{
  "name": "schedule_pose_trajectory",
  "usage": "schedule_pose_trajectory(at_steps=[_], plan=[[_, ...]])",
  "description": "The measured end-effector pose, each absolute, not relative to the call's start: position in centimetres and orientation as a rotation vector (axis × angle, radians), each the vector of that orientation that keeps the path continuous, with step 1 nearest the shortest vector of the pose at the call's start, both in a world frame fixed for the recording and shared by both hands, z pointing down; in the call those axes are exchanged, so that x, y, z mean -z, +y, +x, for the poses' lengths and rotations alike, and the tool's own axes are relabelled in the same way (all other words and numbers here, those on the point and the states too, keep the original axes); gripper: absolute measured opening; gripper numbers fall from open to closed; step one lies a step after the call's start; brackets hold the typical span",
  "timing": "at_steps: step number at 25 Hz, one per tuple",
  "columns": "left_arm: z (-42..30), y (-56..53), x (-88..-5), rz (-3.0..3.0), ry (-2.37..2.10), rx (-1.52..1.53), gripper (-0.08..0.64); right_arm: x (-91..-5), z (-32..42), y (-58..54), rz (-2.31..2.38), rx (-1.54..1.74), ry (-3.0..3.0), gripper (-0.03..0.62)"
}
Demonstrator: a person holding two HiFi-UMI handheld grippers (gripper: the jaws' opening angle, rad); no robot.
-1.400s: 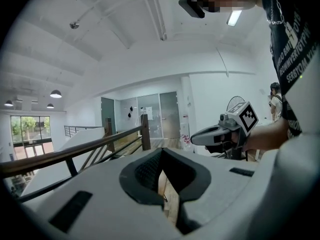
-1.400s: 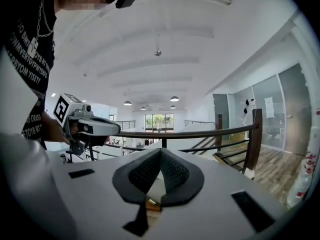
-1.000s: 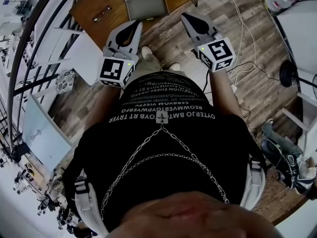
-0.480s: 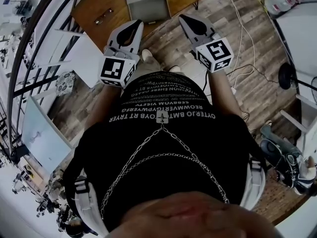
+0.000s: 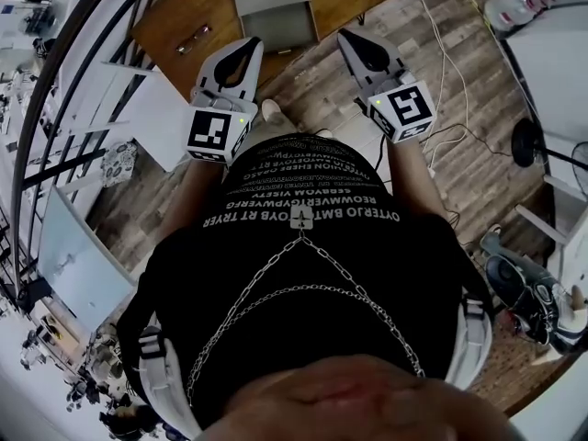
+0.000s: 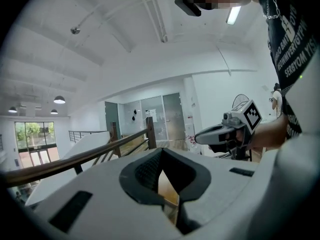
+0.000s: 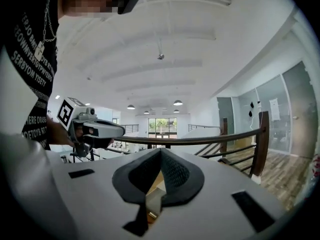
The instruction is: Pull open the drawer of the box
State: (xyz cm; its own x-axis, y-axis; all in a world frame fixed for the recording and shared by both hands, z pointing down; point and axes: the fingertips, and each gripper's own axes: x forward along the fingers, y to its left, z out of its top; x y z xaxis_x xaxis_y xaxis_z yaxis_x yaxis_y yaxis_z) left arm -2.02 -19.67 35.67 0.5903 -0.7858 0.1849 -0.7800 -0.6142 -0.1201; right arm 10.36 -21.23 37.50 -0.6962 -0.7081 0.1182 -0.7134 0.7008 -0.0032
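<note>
The grey box [image 5: 271,7] stands on a brown wooden table [image 5: 184,3] at the top of the head view, its front face [image 5: 280,28] turned towards me. I cannot tell whether its drawer is open or closed. My left gripper [image 5: 252,44] hangs in the air just short of the table's near edge, left of the box front; its jaws are shut and empty. My right gripper [image 5: 346,35] hovers over the floor to the right of the box, also shut and empty. In the left gripper view the jaw tips [image 6: 161,152] meet. In the right gripper view they [image 7: 161,152] meet too.
A small dark object [image 5: 193,37] lies on the table left of the box. A dark railing [image 5: 55,90] runs along the left, with white furniture [image 5: 152,108] beside it. Cables [image 5: 441,53] cross the wooden floor. At the right are a fan base [image 5: 531,141] and a white table [image 5: 551,44].
Both grippers have drifted a little while staying shut and empty. The box and table sit slightly lower in the head view.
</note>
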Motion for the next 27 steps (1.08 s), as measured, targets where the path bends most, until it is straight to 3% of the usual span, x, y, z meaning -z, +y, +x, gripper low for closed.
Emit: schedule_pose_trajectory(at_steps=[8,27], plan=[[-4.9,-20.0,-33.8,-2.626,1.460,0.309,0.006,-34.2,9.3,-20.4,1.211,0.158,-2.766,-0.005],[-7.3,-16.0,-34.4,-2.553,1.558,0.362,0.006,-33.3,8.5,-17.7,1.150,0.062,-2.845,-0.005]])
